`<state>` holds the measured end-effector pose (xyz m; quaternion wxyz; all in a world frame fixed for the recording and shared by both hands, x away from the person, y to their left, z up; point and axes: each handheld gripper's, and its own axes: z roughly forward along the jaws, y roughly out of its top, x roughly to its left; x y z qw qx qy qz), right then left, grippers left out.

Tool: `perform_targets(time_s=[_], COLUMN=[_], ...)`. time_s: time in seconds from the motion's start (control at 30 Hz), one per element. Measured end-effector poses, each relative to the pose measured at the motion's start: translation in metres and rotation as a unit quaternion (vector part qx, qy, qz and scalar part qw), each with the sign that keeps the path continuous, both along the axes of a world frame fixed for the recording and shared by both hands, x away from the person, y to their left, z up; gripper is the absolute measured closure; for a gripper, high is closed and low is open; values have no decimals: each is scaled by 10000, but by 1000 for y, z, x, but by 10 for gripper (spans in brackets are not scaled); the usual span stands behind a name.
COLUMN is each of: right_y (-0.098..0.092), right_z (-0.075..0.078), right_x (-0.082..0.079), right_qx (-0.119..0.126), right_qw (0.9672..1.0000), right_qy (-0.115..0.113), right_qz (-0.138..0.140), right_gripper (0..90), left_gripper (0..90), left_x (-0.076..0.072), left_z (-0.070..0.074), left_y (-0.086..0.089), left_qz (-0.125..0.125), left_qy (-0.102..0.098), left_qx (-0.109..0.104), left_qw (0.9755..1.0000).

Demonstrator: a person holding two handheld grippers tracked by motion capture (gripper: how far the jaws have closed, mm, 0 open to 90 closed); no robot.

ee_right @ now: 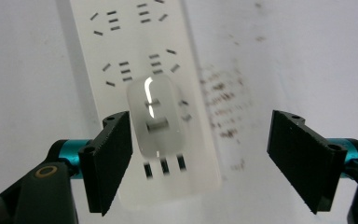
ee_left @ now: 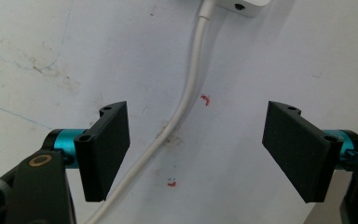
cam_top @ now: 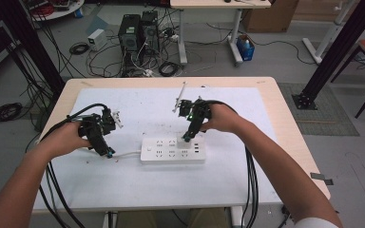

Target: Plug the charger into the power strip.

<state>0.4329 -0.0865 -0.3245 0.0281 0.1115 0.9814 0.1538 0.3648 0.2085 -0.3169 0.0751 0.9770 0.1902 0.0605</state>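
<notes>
Item: white power strip (cam_top: 173, 149), mid-table (cam_top: 266, 95), long axis left-right. My right tongs (ee_right: 200, 156), spread apart, hover over its plugged-in adapter (ee_right: 154, 114), the nearer hand. My left tongs (ee_left: 196, 149), apart, straddle the cord (ee_left: 189, 93).

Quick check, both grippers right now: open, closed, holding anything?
Left gripper: open, holding nothing, jaws either side of the white cable.
Right gripper: open, holding nothing, above the white adapter on the power strip.
</notes>
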Motion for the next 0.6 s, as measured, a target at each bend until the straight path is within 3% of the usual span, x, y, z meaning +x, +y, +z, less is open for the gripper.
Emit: perform_targets(time_s=[0.03,0.17,0.33,0.5,0.6], right_y=[-8,-37,-70,-95,-117], right_z=[4,15,24,27,22], right_x=[2,-1,-11,-22,-33], right_qx=[20,7,-168,-160,-407], right_qw=[9999,9983,9927,9902,9853], right_qy=[-79,-205,-240,-133,-118], right_qz=[-101,-540,-1168,-1381,-1656], right_gripper=[131,124,124,123,123], left_gripper=[232,231,231,231,231], left_x=[0,0,0,-1,-1], left_z=[0,3,10,16,18], left_y=[0,-1,2,2,2], left_qz=[3,-5,-4,-36,-38], left_qy=[-13,-83,-230,-308,-337], left_qx=[-12,-76,-119,-124,-130], left_qw=[10000,9999,9997,9994,9993])
